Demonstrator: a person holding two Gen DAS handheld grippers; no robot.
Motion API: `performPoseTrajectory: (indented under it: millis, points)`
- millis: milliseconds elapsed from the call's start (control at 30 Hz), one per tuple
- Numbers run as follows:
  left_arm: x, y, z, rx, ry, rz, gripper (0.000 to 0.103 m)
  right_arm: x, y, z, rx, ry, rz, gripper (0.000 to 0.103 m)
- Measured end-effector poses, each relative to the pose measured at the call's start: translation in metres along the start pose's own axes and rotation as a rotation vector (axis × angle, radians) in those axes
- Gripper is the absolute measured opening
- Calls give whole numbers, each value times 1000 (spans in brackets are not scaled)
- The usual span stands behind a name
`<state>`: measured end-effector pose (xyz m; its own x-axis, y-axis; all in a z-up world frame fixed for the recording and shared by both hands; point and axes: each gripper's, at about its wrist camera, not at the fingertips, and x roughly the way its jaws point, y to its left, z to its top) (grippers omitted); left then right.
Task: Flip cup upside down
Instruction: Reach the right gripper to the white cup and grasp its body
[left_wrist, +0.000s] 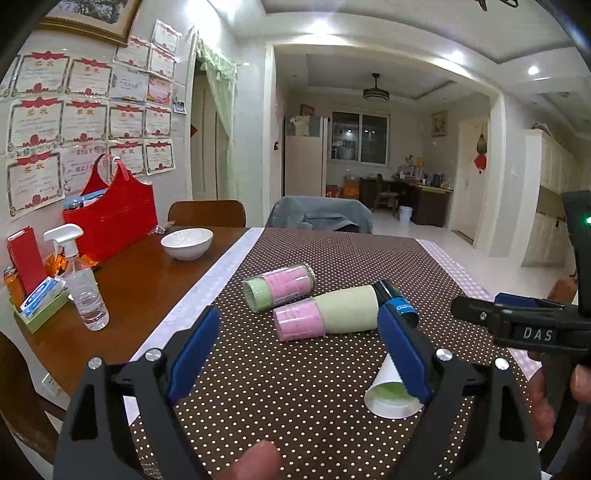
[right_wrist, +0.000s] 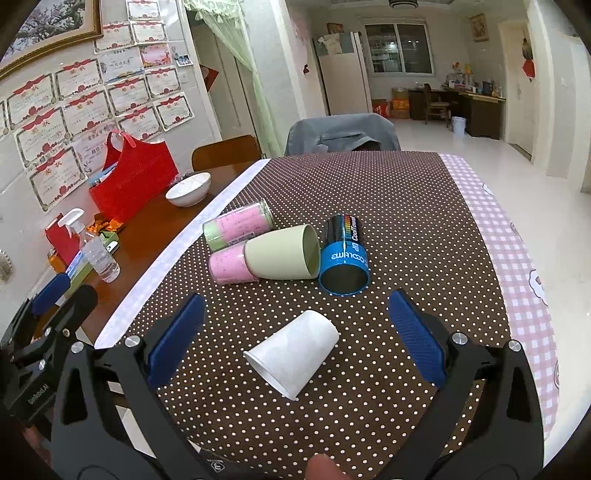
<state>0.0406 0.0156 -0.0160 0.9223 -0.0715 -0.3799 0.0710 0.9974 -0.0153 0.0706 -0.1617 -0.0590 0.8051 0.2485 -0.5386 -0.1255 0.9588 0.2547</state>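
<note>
A white paper cup (right_wrist: 293, 352) lies on its side on the dotted brown cloth, mouth toward the near left. It also shows in the left wrist view (left_wrist: 388, 391), partly behind my left finger. My right gripper (right_wrist: 295, 334) is open, its blue pads on either side of the cup, apart from it. My left gripper (left_wrist: 299, 350) is open and empty, with the white cup by its right pad. A pale green cup (right_wrist: 284, 253), a pink-green cup (right_wrist: 238, 227), another pink cup (right_wrist: 229, 266) and a blue-black cup (right_wrist: 343, 258) lie on their sides farther back.
A white bowl (right_wrist: 188, 188), a red bag (right_wrist: 133, 173) and a spray bottle (right_wrist: 96, 251) stand on the bare wood at the left. A chair with a grey jacket (right_wrist: 341, 133) is at the table's far end. A pink checked cloth (right_wrist: 517, 258) covers the right edge.
</note>
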Motion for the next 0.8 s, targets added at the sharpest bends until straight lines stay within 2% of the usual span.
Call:
performPoseTrajectory:
  millis: [267, 567, 800]
  points:
    - [-11, 9, -7, -24, -13, 8, 86, 12, -11, 1, 68, 64, 5, 97]
    - [-3, 17, -18, -30, 0, 36, 86, 73, -33, -14, 249, 298, 77, 97]
    - [20, 27, -33, -53, 57, 35, 86, 101, -22, -18, 220, 389, 28, 97]
